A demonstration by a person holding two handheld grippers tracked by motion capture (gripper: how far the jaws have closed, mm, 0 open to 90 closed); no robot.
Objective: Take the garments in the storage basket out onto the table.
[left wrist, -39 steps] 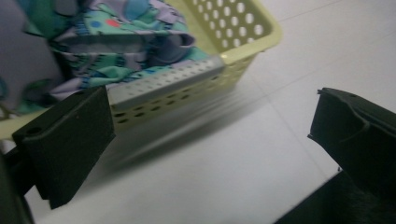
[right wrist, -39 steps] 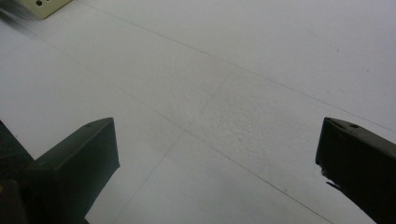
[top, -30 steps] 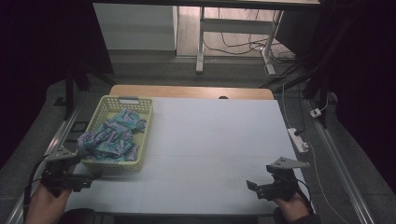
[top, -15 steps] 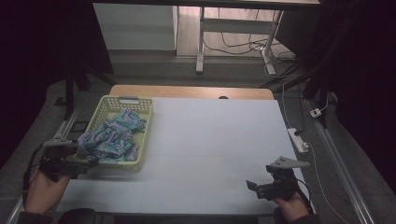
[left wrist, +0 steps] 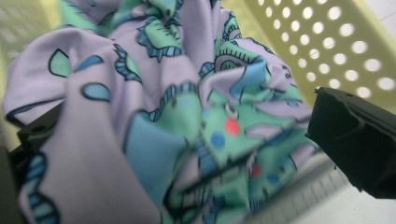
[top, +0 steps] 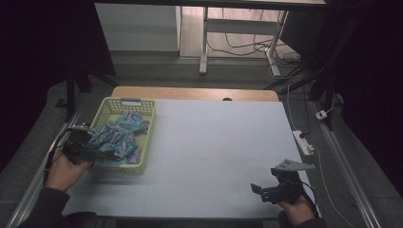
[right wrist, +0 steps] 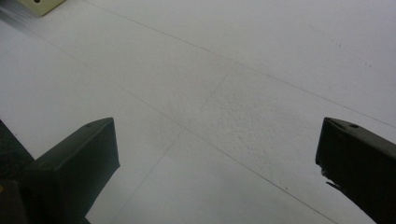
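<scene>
High view: a white table [top: 214,156] with a strip of wood along its far edge. Near the left edge, toward the far left corner, a pale yellow basket [top: 124,105] with perforated walls. Inside the basket, a crumpled cloth [top: 119,137] printed in lilac, green and blue, heaped mostly toward the near wall. At the basket's near left corner, the left gripper [top: 102,155], held in a hand [top: 66,167] with a dark sleeve, jaws reaching over the rim and into the cloth. Near the table's near right corner, well apart from the basket, the right gripper [top: 256,189], grey three-cornered plate on top, jaws aimed left across bare table. Off the right edge, a white power strip [top: 303,142] on the floor.

Left gripper view: the cloth [left wrist: 187,121] close up and partly blurred, bunched between the two black jaws. Jaws spread wide, one at the far right, the other half buried under a fold at the left; not closed on the fabric. Behind the cloth, the basket's wall [left wrist: 336,51] with rows of round holes.

Right gripper view: bare white table [right wrist: 224,84] crossed by faint seam lines. Jaws wide apart, nothing between them. At the top left corner, a small piece of the yellow basket [right wrist: 42,5].
</scene>
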